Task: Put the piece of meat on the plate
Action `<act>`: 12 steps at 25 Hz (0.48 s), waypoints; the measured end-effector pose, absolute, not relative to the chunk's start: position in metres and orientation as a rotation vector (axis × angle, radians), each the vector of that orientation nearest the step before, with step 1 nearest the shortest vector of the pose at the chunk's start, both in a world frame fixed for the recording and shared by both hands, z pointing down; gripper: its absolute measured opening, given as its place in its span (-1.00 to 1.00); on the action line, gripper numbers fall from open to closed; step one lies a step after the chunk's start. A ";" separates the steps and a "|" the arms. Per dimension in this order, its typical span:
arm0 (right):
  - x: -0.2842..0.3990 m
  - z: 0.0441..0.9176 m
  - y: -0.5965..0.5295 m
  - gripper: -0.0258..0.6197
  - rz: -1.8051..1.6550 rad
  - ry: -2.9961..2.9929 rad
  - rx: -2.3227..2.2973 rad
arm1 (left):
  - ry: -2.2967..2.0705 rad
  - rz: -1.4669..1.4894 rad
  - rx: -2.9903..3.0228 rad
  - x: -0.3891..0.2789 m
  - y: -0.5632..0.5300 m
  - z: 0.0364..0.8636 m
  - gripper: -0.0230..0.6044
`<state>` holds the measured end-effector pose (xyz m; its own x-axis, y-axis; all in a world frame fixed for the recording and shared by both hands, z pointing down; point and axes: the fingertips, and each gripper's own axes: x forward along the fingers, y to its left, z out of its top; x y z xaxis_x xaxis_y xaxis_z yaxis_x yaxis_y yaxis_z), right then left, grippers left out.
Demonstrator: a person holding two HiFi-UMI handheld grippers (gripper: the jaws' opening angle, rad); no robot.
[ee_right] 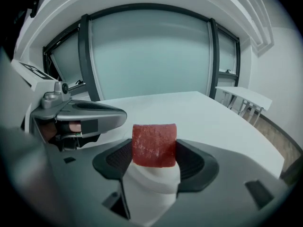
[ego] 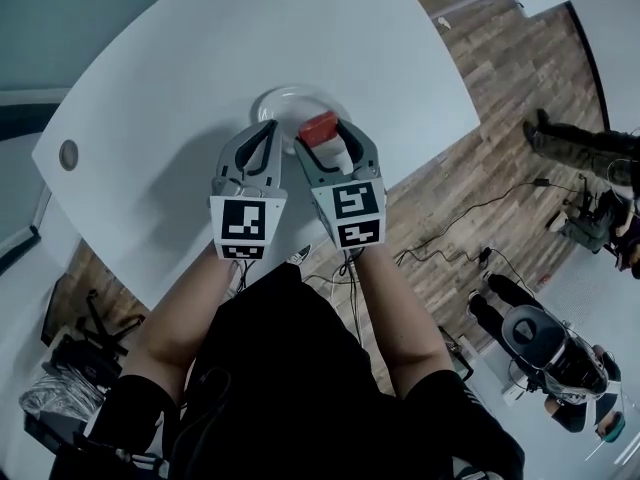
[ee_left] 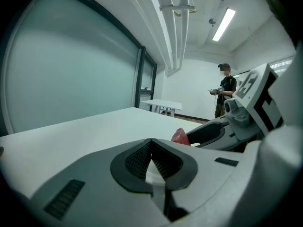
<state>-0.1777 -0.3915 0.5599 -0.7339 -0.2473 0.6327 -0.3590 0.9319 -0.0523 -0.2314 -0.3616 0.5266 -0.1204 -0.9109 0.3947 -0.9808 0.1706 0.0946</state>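
A red block of meat [ee_right: 154, 144] sits clamped between the jaws of my right gripper [ee_right: 154, 157]. In the head view that piece of meat [ego: 319, 128] hangs over the right half of the white plate [ego: 280, 103], which lies on the white table. My right gripper [ego: 325, 135] is shut on the meat. My left gripper [ego: 267, 128] reaches the plate's near left rim, its jaws together with nothing between them. From the left gripper view the meat [ee_left: 180, 136] shows just past my left gripper [ee_left: 152, 161], with a sliver of the plate [ee_left: 154, 176] under the tips.
The white table [ego: 190, 88] has a curved far edge and a round grommet [ego: 68, 154] at its left. Wood floor with cables lies to the right. A person [ee_left: 225, 90] stands far off holding a device; another white table [ee_left: 161, 105] stands beyond.
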 end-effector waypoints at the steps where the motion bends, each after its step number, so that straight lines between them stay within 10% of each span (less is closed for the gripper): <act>1: -0.178 0.562 -0.391 -0.03 0.232 -2.415 0.416 | -2.087 0.267 1.795 -0.231 -0.363 0.528 -0.92; 12: -0.191 0.588 -0.390 -0.03 0.238 -2.252 0.374 | -2.031 0.270 1.787 -0.237 -0.372 0.546 -0.92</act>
